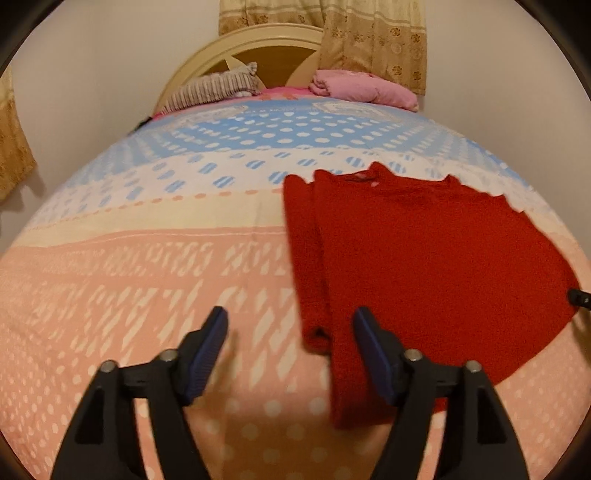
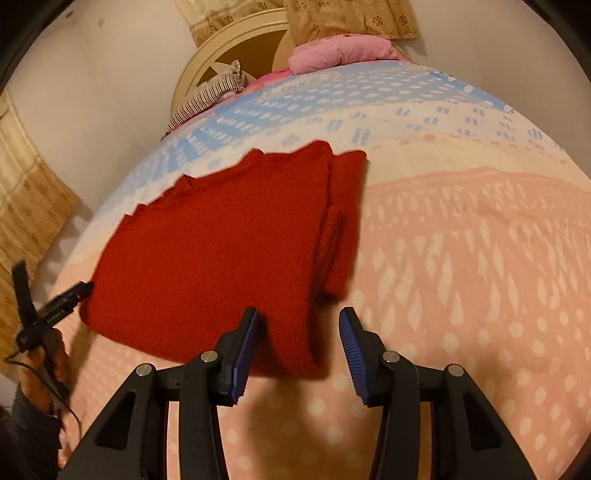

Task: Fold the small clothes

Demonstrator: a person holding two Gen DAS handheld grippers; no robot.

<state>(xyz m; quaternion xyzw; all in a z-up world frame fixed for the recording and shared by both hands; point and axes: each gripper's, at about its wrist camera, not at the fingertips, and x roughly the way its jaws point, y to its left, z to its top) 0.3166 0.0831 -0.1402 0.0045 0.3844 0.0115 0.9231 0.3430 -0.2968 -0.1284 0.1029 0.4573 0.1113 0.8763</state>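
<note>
A red knit garment (image 1: 424, 258) lies flat on the patterned bedspread (image 1: 147, 277), with one sleeve folded in along its left side. My left gripper (image 1: 290, 325) is open and empty, hovering over the garment's near left corner. In the right wrist view the same garment (image 2: 221, 251) lies ahead and to the left, its folded sleeve on the right edge. My right gripper (image 2: 298, 325) is open and empty above the garment's near right corner. The left gripper (image 2: 62, 306) shows at the garment's left edge, held by a hand.
A striped pillow (image 1: 218, 88) and a pink bundle (image 1: 362, 86) lie at the headboard (image 1: 258, 40). Curtains (image 1: 369, 33) hang behind. The wall runs along the bed's left side.
</note>
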